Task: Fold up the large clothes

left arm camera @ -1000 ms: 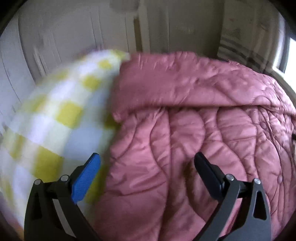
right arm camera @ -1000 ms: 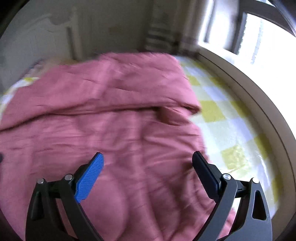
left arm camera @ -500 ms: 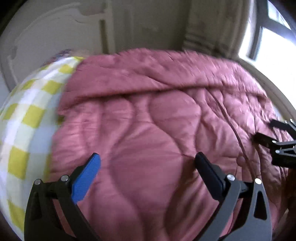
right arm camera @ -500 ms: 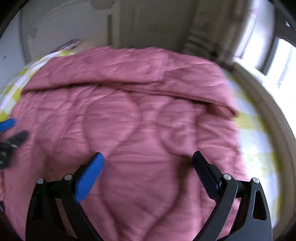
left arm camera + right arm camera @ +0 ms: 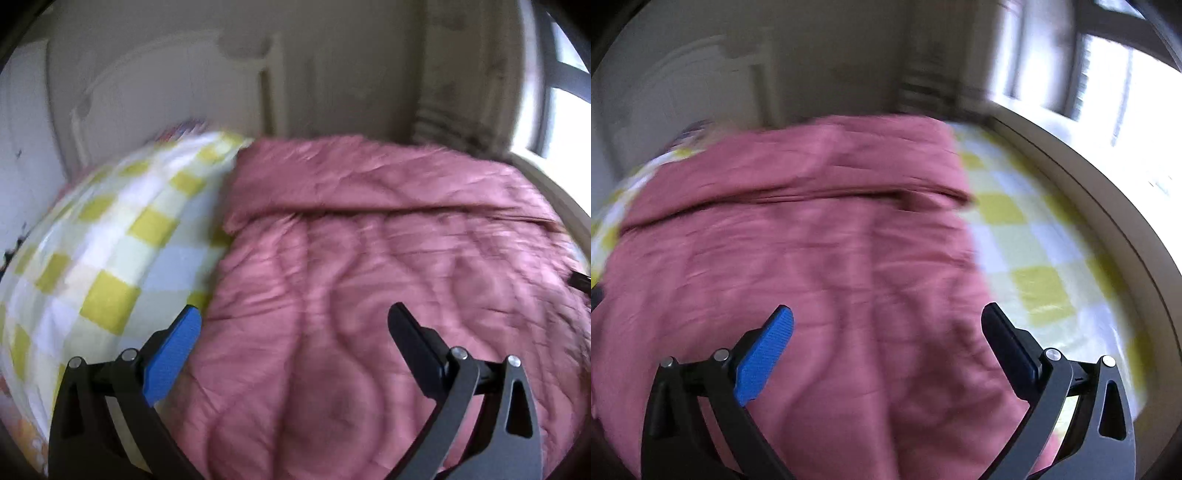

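Your left gripper (image 5: 295, 332) hovers spread wide, empty, over the pink quilt (image 5: 369, 258) near the bed's left edge. Your right gripper (image 5: 886, 332) hangs likewise released, by the checkered sheet (image 5: 1034, 251).

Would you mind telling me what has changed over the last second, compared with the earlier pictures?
Both views have swung. The left gripper turned right, then back left, so the checked sheet fills its left side again. The right gripper turned left, then back right toward the window. Both stayed open, gripping nothing; the pink quilt lies folded as before.
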### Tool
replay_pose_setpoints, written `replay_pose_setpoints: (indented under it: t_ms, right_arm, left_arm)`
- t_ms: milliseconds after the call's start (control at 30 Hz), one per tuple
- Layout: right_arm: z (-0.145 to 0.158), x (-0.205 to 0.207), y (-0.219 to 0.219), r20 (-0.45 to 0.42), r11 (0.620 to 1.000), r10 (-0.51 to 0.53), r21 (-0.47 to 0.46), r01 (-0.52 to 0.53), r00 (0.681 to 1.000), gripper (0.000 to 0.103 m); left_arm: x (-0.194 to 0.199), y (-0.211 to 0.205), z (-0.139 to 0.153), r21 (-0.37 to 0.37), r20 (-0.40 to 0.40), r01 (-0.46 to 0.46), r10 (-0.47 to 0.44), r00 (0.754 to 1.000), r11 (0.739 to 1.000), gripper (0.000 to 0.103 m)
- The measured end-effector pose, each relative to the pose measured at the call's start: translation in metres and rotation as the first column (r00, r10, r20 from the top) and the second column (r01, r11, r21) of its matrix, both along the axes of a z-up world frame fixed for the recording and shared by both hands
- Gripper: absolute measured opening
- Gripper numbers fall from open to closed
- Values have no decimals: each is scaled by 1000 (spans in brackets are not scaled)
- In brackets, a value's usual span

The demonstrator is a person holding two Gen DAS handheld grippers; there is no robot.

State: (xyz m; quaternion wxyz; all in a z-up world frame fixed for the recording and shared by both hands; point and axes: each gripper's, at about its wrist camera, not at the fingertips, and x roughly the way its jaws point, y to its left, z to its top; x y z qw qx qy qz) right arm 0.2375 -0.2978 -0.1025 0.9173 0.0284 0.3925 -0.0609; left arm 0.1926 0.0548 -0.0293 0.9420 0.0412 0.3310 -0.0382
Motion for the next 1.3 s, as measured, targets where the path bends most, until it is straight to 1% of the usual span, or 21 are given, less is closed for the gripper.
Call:
replay_pose_setpoints:
  t_ms: [100,167,200,233,267,300,433,500,533,600,633,700,733,767,933,1000,1100,1167,1233,1267,1300]
  right_arm:
    - [-2,-5,38,-20,988,155,-9,-155,988,98]
    - [-15,-10,67,-78,971,235,-29,-238,969,98]
    - [-23,-10,75,-109,966,246,-56,-253,963,98]
    - [-27,-15,81,-88,966,243,-63,-249,966,98]
    - [-28,-16,79,-75,970,236,-42,-240,969,98]
    - [-30,-16,76,-79,972,234,-9,-235,969,98]
    - [-26,-20,65,-80,976,219,5,-219,972,98]
    - [-24,-24,57,-56,983,184,-15,-185,981,98]
    - [-19,-27,52,-24,988,148,-47,-149,989,98]
    - [-16,-31,34,4,994,88,-62,-88,996,98]
    - [-16,-29,22,-1,997,61,-53,-61,998,98]
    - [-30,-27,-3,-56,1000,2,-12,-2,998,98]
    - [-37,-29,-14,-49,999,7,35,-5,999,99]
    - [-38,-35,-18,-23,999,7,44,-6,1000,98]
    - [-28,-43,-4,-9,1000,-24,-15,24,1000,98]
    - [-23,-55,14,30,999,32,-1,-32,999,98]
    - [-16,-70,51,83,984,176,-45,-173,981,98]
    - [-23,-71,79,68,960,266,-110,-258,962,98]
    - [-41,-68,103,11,938,292,-198,-284,957,98]
    - [-39,-68,102,37,945,282,-185,-271,959,98]
    - [-41,-64,99,16,951,276,-150,-271,961,98]
  left_arm:
    - [-22,-32,1,18,10,112,-112,994,994,101]
    - [-31,-57,-11,23,-49,199,-197,979,980,101]
    - [-32,-65,-20,26,-82,220,-217,973,975,101]
    - [-30,-73,-35,60,-133,220,-210,969,974,101]
    - [-31,-75,-44,66,-131,214,-205,970,975,101]
    - [-36,-71,-45,50,-96,206,-200,975,977,101]
    - [-29,-67,-48,17,-122,221,-218,968,975,101]
    - [-29,-66,-47,18,-119,222,-218,969,975,101]
    - [-29,-67,-47,23,-117,222,-218,969,975,101]
    - [-31,-69,-47,21,-116,222,-218,969,975,101]
    - [-31,-69,-47,19,-116,222,-219,969,975,101]
    - [-31,-70,-47,23,-116,220,-216,970,975,101]
    - [-30,-67,-47,23,-117,220,-216,969,975,101]
    - [-30,-67,-48,22,-117,220,-216,969,975,101]
    - [-31,-65,-45,16,-130,213,-209,969,977,101]
    - [-36,-64,-39,10,-126,197,-194,973,980,101]
    - [-57,-67,-22,-20,-66,254,-255,965,967,101]
    - [-67,-78,-18,28,-41,282,-281,959,959,101]
    - [-66,-88,-27,111,-72,268,-261,963,957,101]
    - [-60,-91,-38,123,-123,266,-251,960,956,101]
    - [-57,-87,-44,77,-138,263,-251,958,962,101]
